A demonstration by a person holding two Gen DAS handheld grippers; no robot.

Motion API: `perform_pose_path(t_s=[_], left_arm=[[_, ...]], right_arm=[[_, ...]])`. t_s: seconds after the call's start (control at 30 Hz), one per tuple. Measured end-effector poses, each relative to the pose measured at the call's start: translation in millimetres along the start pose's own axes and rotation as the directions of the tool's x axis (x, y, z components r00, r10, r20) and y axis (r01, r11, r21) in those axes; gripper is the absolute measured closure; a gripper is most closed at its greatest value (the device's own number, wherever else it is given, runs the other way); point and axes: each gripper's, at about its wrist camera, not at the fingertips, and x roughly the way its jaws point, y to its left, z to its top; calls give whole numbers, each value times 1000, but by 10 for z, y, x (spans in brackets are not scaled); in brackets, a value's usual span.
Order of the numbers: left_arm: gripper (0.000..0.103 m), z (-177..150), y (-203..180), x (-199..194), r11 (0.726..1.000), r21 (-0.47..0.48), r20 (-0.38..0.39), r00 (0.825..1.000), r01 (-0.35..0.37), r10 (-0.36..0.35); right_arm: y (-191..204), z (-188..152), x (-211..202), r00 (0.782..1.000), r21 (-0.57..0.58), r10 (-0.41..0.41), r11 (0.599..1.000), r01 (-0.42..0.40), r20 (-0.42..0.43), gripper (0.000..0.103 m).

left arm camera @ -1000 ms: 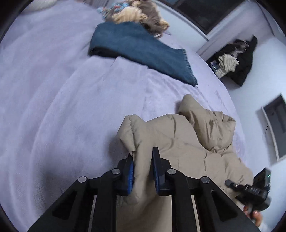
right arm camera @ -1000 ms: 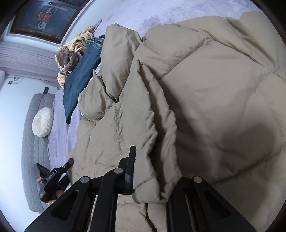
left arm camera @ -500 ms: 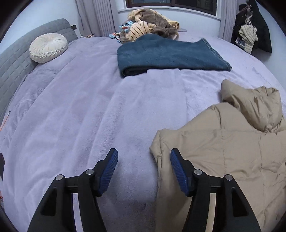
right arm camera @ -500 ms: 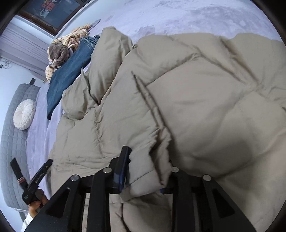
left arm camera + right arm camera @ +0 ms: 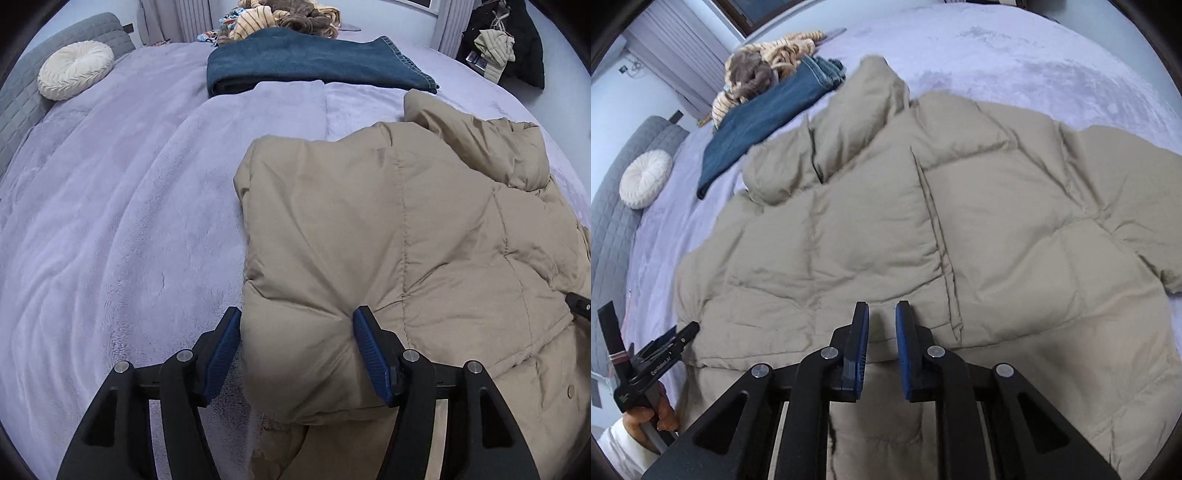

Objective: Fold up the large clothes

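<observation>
Your left gripper (image 5: pixel 297 350) is wide open; a puffy fold of the tan puffer jacket (image 5: pixel 406 236) bulges between its blue pads (image 5: pixel 371 356), but they are not squeezing it; your right gripper (image 5: pixel 881 343) is open just a little, with nothing between its fingers, sitting low over the jacket's front near the bottom middle of the frame.

The jacket lies spread on the purple blanket (image 5: pixel 110 221), filling the right half of the left view and most of the right view.

The only writing you can read is on the left gripper's handle at the lower left of the right view; it looks like "GenRobot.AI", though the small letters are hard to be sure of; your left hand (image 5: pixel 646 413) holds that handle.

The right view shows the whole jacket front, with its middle seam and its hood (image 5: pixel 864 110) near the folded jeans (image 5: pixel 768 114); the left view shows only one side of it, but it also shows dark clothes hanging (image 5: pixel 506 40) at the upper right; both views show the round white cushion (image 5: pixel 75 68) and the heap of striped clothes (image 5: pixel 280 18) behind the jeans.
</observation>
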Motion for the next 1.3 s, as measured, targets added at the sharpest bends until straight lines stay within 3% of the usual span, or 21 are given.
perform_pose_path(t_s=[0.07, 0.27, 0.5, 0.53, 0.6, 0.77, 0.83, 0.87, 0.9, 0.93, 1.23, 1.27, 1.3], left_arm=[[27, 28, 15, 35, 1000, -9, -4, 1000, -15, 15], [27, 92, -55, -168, 998, -23, -11, 998, -64, 64], [27, 3, -565, -568, 1000, 7, -9, 1000, 22, -22], [27, -12, -679, -597, 999, 19, -15, 999, 36, -36], [27, -42, -919, -637, 997, 41, -27, 998, 59, -58], [27, -109, -1510, -663, 990, 79, -74, 991, 118, -113], [27, -124, -1717, -672, 985, 96, -88, 987, 141, -133], [23, -130, -1831, -672, 983, 103, -93, 985, 155, -145], [6, -134, -1919, -679, 981, 110, -95, 984, 160, -150], [0, -137, -2016, -693, 980, 113, -87, 985, 161, -152], [0, -122, -2764, -700, 965, 198, -95, 983, 172, -156], [0, -117, -2831, -698, 964, 203, -98, 983, 173, -156], [0, -114, -2894, -692, 963, 205, -103, 982, 175, -157]], right_arm=[[-98, 1, 28, 999, 26, 32, 999, -32, -8, 94], [-350, -71, -265, 998, 80, 66, 995, -65, -8, 89], [-796, -261, -582, 993, 214, 119, 970, -115, -5, 87], [-846, -286, -616, 993, 230, 115, 967, -111, -4, 84], [-968, -351, -694, 993, 262, 115, 959, -112, 3, 63], [-1270, -432, -881, 994, 308, 112, 945, -113, 21, 59], [-1408, -424, -940, 994, 328, 106, 938, -110, 31, 52], [-1498, -419, -979, 994, 341, 102, 934, -110, 42, 48], [-1591, -428, -1023, 994, 351, 98, 930, -109, 50, 45], [-1693, -420, -1058, 994, 366, 91, 924, -107, 59, 44], [-2613, -394, -1280, 992, 490, 36, 867, -91, 120, 28], [-2715, -390, -1302, 991, 505, 32, 858, -93, 128, 20], [-2840, -383, -1321, 990, 526, 26, 845, -96, 139, 18]])
